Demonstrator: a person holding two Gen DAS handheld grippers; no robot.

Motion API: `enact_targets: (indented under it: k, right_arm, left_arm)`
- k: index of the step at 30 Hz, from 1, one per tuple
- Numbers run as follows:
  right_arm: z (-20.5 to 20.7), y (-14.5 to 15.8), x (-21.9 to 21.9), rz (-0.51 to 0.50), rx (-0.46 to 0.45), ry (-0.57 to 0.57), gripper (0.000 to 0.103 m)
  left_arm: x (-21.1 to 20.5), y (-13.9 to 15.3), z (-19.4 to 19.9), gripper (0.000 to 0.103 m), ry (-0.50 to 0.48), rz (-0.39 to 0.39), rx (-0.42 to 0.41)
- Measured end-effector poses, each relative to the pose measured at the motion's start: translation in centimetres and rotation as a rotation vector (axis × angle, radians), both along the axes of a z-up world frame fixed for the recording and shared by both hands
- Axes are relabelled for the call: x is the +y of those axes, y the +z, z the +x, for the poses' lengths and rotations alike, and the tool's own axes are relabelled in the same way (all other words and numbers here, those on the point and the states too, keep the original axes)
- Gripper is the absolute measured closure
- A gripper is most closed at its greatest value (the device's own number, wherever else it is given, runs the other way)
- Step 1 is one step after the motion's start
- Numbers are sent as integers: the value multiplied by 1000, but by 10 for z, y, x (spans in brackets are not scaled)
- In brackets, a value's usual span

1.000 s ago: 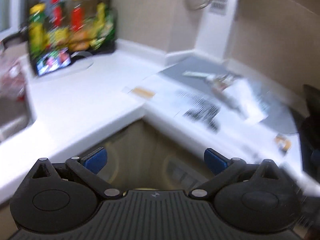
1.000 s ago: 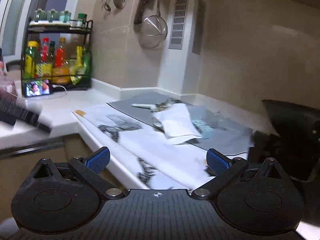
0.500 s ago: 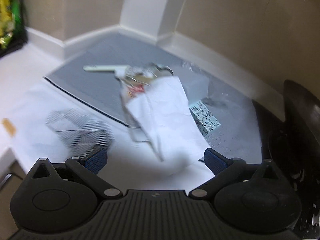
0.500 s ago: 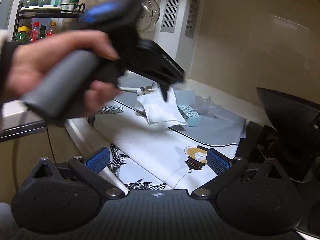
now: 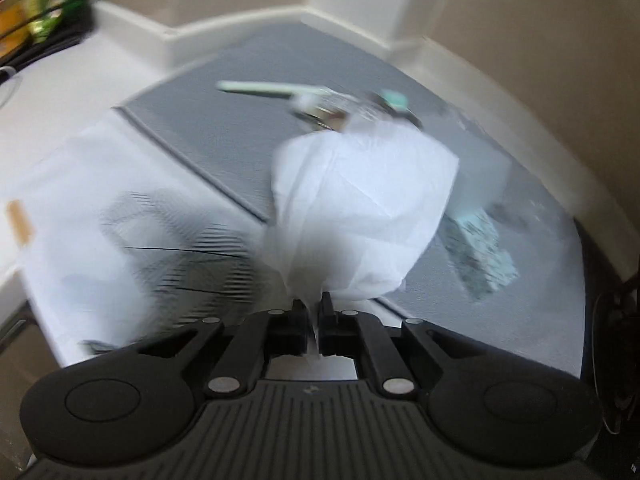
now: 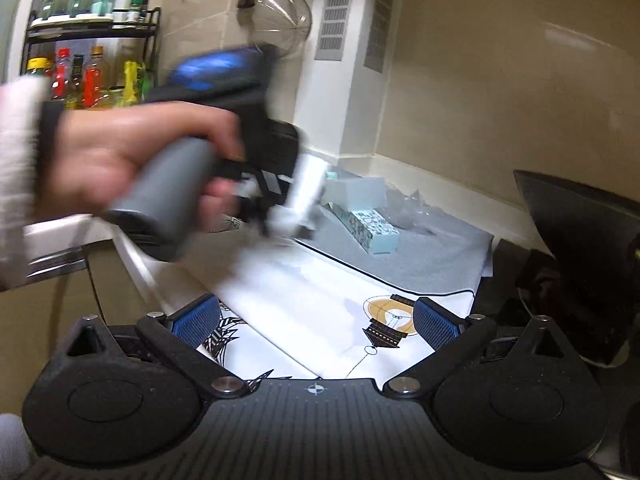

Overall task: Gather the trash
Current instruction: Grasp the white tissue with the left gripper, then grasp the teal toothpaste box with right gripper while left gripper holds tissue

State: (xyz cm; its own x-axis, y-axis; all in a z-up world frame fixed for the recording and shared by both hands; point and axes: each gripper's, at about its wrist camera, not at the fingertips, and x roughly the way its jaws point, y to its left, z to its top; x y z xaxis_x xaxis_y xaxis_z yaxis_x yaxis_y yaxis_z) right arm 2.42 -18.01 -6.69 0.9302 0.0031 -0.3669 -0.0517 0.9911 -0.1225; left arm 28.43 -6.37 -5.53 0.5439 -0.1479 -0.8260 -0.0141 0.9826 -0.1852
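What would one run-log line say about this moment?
left gripper: just closed, pinching white paper | right gripper: open, empty, over patterned cloth | teal box: lying on grey mat

Whites, greys and pale teal on a kitchen counter

A white crumpled paper [image 5: 360,208] sits over a plain grey mat [image 5: 224,128], which serves as the landmark. Nearer than the mat lies a white cloth [image 6: 320,320] printed with black striped leaf shapes and a black-and-ochre lantern drawing. On the mat's right part rests a pale teal box [image 6: 368,228] speckled with a small dark pattern. At the mat's far edge lies a mint-green strip [image 5: 256,89]. Left of the mat, a black wire rack [image 6: 92,32] carries bottles in yellow, red, orange and green. The gripper pads [image 6: 436,325] are blue with a fine grid texture on black bodies.
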Motion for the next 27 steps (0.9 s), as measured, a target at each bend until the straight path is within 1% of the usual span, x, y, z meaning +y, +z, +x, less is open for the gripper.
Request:
enact_targets:
  k: [2,4,6,8,11,13,15,18,21,24,27]
  right_arm:
    - [6,1,-1,24,3,-7,0]
    - [13,3,0,39,-2,-12,0]
    - [25,6,0,56,-8,-27,0]
    - [41,9,0,87,1,-39,0]
    - [74,13,-5,171,35,-64,0]
    - [96,12,-9,213,56,-110,0]
    - [116,11,-14,230,63,-159,0]
    - [143,8,-17,207,59,-229,0]
    - [172,6,-22,161,61,-259,0]
    - [200,-1,-26,127,93,-271,0]
    - [231,-9,-30,121,159,-277,0]
  left_arm:
    - [25,5,-9,99,18,-4,-10]
    - [52,11,-19,99,23,-24,-19]
    - [77,17,-31,99,31,-22,-37]
    - [99,22,-42,99,43,-26,-53]
    - [127,28,-60,99,56,-36,-80]
    - [141,32,-72,99,55,-37,-100]
    - [151,33,-85,99,46,-42,-115]
    - [162,34,-104,99,29,-43,-138]
    - [171,33,-119,99,20,-57,-149]
    - [178,34,-136,98,13,-62,-169]
    - [186,33,-149,99,12,-76,-165]
